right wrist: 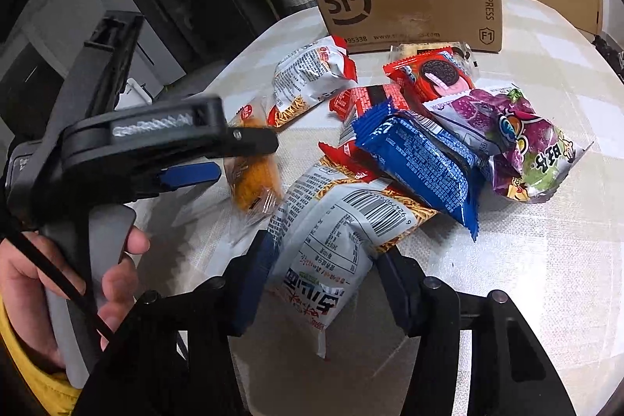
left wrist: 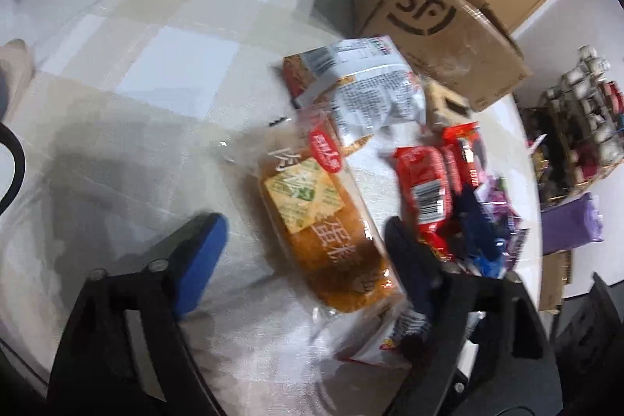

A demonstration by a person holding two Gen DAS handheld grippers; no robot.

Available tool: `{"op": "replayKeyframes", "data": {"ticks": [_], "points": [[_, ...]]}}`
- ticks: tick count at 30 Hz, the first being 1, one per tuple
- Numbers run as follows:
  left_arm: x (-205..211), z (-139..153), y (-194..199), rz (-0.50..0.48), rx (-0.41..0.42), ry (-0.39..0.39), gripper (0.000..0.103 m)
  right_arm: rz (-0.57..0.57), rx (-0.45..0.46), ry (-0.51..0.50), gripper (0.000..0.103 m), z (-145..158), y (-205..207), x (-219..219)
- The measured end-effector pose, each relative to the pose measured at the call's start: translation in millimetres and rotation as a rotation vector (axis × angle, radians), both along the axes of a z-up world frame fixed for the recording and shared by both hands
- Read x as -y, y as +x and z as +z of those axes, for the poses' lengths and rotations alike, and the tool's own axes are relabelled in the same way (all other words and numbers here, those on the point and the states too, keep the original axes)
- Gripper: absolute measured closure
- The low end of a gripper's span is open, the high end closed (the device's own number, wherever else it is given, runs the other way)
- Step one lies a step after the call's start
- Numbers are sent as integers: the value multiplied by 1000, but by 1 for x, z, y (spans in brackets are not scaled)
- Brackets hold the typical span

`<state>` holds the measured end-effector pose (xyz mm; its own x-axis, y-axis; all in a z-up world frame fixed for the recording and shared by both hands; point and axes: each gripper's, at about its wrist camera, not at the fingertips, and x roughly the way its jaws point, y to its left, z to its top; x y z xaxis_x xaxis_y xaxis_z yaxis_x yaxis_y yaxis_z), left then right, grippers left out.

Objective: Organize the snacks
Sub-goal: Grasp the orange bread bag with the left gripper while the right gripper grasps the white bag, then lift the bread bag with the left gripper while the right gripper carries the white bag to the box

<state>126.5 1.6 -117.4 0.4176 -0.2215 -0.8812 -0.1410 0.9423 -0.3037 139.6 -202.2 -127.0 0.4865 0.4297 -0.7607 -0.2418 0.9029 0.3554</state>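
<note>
Your right tool (right wrist: 323,275) clasps a white noodle packet (right wrist: 331,240), barcode up; your left tool (left wrist: 308,252) gapes wide around the clear-wrapped golden cake (left wrist: 323,221).

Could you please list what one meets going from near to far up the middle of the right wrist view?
right gripper → white noodle packet → blue cookie pack → red Oreo pack → SF cardboard box

Beige-and-white checked desk (right wrist: 526,260); brown cardboard box (right wrist: 413,2) with black print; blue cookie pack (right wrist: 425,162); purple candy bag (right wrist: 518,139); red Oreo pack (right wrist: 433,75); golden-orange cake in clear wrapper (left wrist: 323,221).
</note>
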Motion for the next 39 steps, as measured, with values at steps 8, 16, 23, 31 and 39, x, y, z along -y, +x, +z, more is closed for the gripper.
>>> {"op": "replayKeyframes", "data": {"ticks": [8,16,23,31,39], "points": [[14,3,-2,-77,-1,48,61,-2,-8,-3,49,1,1,-1],[6,7,-19,-109,30,72,67,-11,-11,13,49,1,-1,3],[-3,6,-32,-113,39,52,67,-8,-9,28,51,2,-6,2],[-18,11,-64,-120,62,22,67,-27,-13,57,53,3,-18,9],[-19,21,-88,-150,87,-11,68,-30,-17,114,57,3,-31,9]]}}
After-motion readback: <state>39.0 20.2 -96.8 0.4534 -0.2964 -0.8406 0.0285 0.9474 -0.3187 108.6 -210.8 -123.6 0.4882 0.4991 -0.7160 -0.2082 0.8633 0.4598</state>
